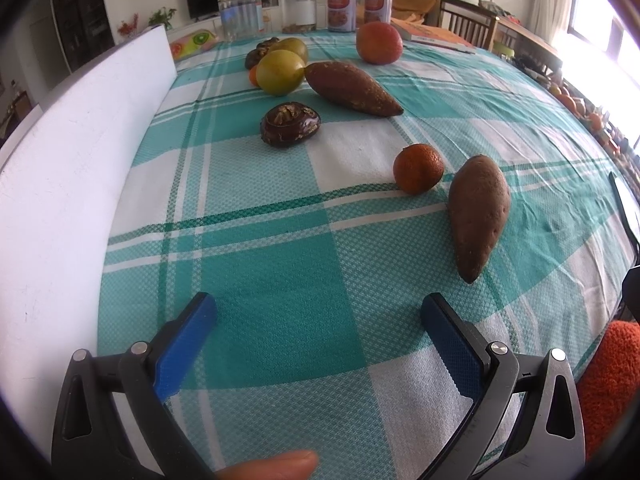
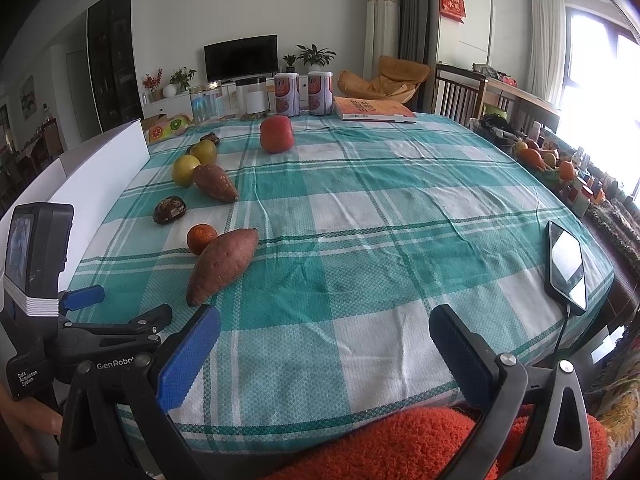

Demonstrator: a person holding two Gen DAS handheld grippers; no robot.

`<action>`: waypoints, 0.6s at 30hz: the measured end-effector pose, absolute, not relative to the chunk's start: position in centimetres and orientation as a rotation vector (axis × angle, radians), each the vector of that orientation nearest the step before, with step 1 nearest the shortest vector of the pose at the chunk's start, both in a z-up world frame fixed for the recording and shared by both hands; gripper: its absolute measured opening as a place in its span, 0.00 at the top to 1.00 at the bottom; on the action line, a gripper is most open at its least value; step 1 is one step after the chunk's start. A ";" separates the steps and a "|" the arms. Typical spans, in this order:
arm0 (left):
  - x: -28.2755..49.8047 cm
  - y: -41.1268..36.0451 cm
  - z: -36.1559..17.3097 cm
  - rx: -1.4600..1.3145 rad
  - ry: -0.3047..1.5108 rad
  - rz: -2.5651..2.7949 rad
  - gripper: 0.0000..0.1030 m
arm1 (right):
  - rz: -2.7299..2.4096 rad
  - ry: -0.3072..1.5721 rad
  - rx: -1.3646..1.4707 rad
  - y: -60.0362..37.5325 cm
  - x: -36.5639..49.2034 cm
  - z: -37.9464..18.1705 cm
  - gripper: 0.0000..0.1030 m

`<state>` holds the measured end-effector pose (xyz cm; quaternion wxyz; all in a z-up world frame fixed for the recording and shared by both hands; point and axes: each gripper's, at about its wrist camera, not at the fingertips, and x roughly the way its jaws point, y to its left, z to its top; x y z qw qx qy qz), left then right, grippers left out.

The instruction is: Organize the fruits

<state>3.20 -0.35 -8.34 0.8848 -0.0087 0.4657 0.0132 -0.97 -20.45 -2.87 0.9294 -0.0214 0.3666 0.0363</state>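
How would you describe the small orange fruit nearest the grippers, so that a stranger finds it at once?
On the checked tablecloth, find the nearer sweet potato. The small tangerine sits at its far end. It is round and bright orange, unlike the dark wrinkled fruit beyond.

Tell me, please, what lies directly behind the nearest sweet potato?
A small orange sits just behind the nearest sweet potato, seemingly touching it; their contact point and the cloth beneath are hidden.
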 end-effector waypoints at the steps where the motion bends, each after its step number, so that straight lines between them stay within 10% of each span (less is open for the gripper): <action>1: 3.2 -0.4 -8.3 -0.018 0.969 0.028 0.00 | 0.075 0.752 -0.044 -20.4 -1.0 -2.9 0.00; 18: 3.3 -0.4 -8.3 -0.017 0.990 0.029 0.00 | 0.041 0.797 -0.063 -20.4 -0.5 -3.5 0.00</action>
